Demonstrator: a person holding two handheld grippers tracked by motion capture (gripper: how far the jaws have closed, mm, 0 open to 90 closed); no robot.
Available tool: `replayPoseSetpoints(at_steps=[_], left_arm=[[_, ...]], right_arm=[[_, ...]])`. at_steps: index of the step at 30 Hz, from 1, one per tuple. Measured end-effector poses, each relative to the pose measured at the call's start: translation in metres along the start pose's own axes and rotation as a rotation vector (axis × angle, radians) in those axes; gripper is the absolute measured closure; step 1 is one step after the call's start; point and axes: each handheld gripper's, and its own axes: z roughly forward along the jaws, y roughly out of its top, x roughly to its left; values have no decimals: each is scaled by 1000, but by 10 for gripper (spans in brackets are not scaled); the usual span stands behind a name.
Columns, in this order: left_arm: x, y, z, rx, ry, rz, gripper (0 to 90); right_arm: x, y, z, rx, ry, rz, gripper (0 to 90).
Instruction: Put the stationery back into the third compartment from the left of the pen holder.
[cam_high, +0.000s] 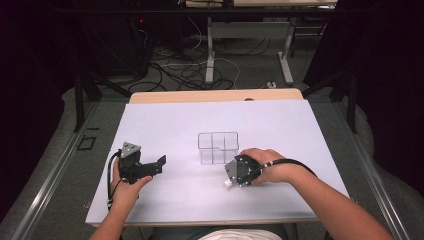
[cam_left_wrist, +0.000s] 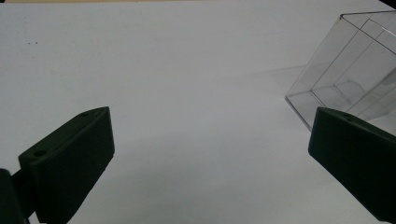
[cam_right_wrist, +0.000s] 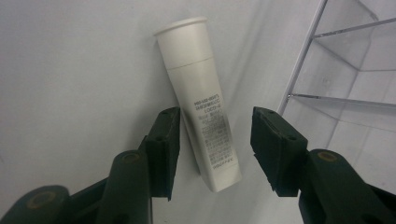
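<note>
**Q:** Locating the white tube (cam_right_wrist: 201, 100): where does it lie relative to the right gripper (cam_right_wrist: 215, 144)?

**A:** It lies flat on the white table sheet (cam_high: 165, 200), directly beneath and between the jaws, just beside the clear divided organizer (cam_high: 218, 147). In the right gripper view its long axis runs away from the camera, cap end far, crimped end near, slightly askew to the jaw line. The jaws straddle the tube's lower body across its short width.

**Q:** State of the grippers?

**A:** The right gripper's jaws stand part-open with a gap on each side of the tube; the pads do not yet press it. The left gripper (cam_high: 150, 167) rests well apart on the sheet, jaws wide and empty, pointing toward the organizer.

**Q:** Which hand is nearer?

**A:** The right, by far. The likely next move is a closing pinch across the tube.

**Q:** Legible writing?

**A:** Several lines of small dark print on the tube's side, too fine to read; no brand can be made out.
</note>
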Motion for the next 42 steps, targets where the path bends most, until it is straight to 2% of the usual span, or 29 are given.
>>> replayPoseSetpoints(at_steps=[4, 7, 9, 11, 14, 15, 21, 23, 25, 29, 32, 33, 35, 39, 40, 41, 42], left_arm=[[0, 0, 0, 0, -1, -1, 5], [0, 0, 0, 0, -1, -2, 4], [0, 0, 0, 0, -1, -1, 4], [0, 0, 0, 3, 0, -1, 5], [0, 0, 0, 0, -2, -2, 5], [0, 0, 0, -1, -1, -4, 5], [0, 0, 0, 3, -1, -1, 5], [0, 0, 0, 4, -1, -1, 5], [0, 0, 0, 4, -1, -1, 5], [0, 0, 0, 4, -1, -1, 5], [0, 0, 1, 4, -1, 0, 4], [0, 0, 1, 4, -1, 0, 5], [0, 0, 1, 4, -1, -1, 4], [0, 0, 1, 4, -1, -1, 5], [0, 0, 1, 4, -1, -1, 4], [0, 0, 1, 4, -1, -1, 4], [0, 0, 1, 4, -1, -1, 5]], right_arm=[[-1, 0, 2, 0, 13, 8, 539], [-1, 0, 4, -7, 28, -4, 565], [0, 0, 5, 6, 38, 2, 592], [0, -1, 5, 10, 48, -13, 601], [0, -1, 5, 14, 51, -9, 619], [0, -1, 3, 24, 63, -24, 636], [2, -3, 4, 35, 64, -27, 664], [2, -4, 5, 57, 77, -53, 675], [4, -4, 6, 46, 68, -44, 682], [4, -2, 5, 68, 77, -65, 706], [6, -2, 5, 66, 71, -55, 707], [6, -3, 5, 63, 57, -75, 708], [5, -2, 4, 72, 69, -79, 708], [6, -3, 4, 57, 54, -67, 709], [7, -2, 4, 58, 63, -45, 709], [7, -2, 4, 58, 63, -45, 709], [7, -2, 4, 38, 47, -41, 709]])
